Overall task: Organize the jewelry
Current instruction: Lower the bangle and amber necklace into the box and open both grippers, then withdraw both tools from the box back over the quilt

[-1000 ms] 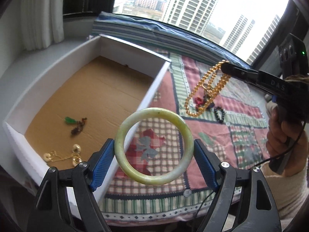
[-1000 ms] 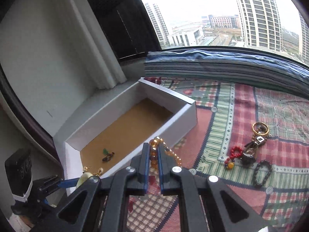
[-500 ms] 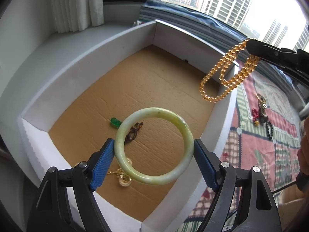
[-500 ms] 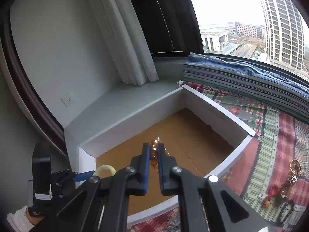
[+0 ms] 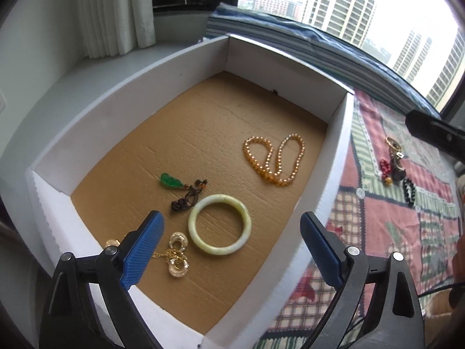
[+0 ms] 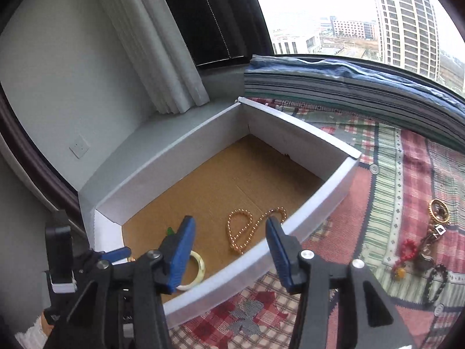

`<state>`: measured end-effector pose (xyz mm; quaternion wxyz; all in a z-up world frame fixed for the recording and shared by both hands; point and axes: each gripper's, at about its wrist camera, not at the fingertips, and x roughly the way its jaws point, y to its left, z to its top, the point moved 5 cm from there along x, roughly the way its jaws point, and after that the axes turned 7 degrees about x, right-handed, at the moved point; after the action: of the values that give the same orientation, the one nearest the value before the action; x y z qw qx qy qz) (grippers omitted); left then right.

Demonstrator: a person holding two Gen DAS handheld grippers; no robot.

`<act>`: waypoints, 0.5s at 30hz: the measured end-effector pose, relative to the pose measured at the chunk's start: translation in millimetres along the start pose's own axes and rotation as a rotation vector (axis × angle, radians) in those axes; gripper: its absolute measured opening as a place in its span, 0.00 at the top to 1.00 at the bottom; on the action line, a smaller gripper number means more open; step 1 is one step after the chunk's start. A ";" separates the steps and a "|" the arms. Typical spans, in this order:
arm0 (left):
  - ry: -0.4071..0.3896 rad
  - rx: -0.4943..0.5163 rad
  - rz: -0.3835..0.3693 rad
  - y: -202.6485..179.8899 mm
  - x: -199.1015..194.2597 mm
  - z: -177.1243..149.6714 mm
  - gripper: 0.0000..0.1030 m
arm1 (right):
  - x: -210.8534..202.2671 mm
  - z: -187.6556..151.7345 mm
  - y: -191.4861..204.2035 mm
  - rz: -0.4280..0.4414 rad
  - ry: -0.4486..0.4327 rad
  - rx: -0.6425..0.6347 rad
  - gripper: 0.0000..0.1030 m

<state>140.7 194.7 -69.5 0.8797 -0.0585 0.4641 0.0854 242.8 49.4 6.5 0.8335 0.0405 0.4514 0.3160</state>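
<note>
— Where's the bangle?
— Flat on the box floor, beside the green pendant; the beads lie nearer the right wall.
— And the grippers?
— Left gripper spread wide above the bangle, holding nothing. Right gripper also spread, over the beads.

You had one white box holding four pieces: one jade bangle, one amber bead necklace, one green pendant, one gold chain.
</note>
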 end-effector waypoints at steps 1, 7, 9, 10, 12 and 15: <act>-0.019 0.008 -0.003 -6.8 -7.4 -0.4 0.06 | -8.4 -7.2 -2.7 -0.027 -0.009 -0.008 0.35; -0.066 0.074 -0.087 -69.9 -34.8 -21.9 0.05 | -50.1 -79.5 -37.8 -0.127 -0.023 0.013 0.34; -0.068 0.106 -0.124 -94.8 -37.9 -33.6 0.05 | -62.1 -106.4 -57.2 -0.172 -0.020 0.039 0.34; -0.068 0.127 -0.142 -108.3 -38.1 -40.3 0.05 | -69.2 -116.8 -67.2 -0.204 -0.025 0.047 0.34; -0.066 0.175 -0.180 -136.5 -37.7 -53.1 0.05 | -87.2 -139.4 -86.6 -0.272 -0.039 0.068 0.34; -0.050 0.263 -0.229 -177.7 -33.2 -71.6 0.05 | -118.3 -166.7 -110.7 -0.346 -0.061 0.097 0.34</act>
<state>100.9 4.6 -78.1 0.8950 0.0066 0.4397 -0.0755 120.8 -141.8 -44.8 0.8859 0.0122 0.4408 0.1443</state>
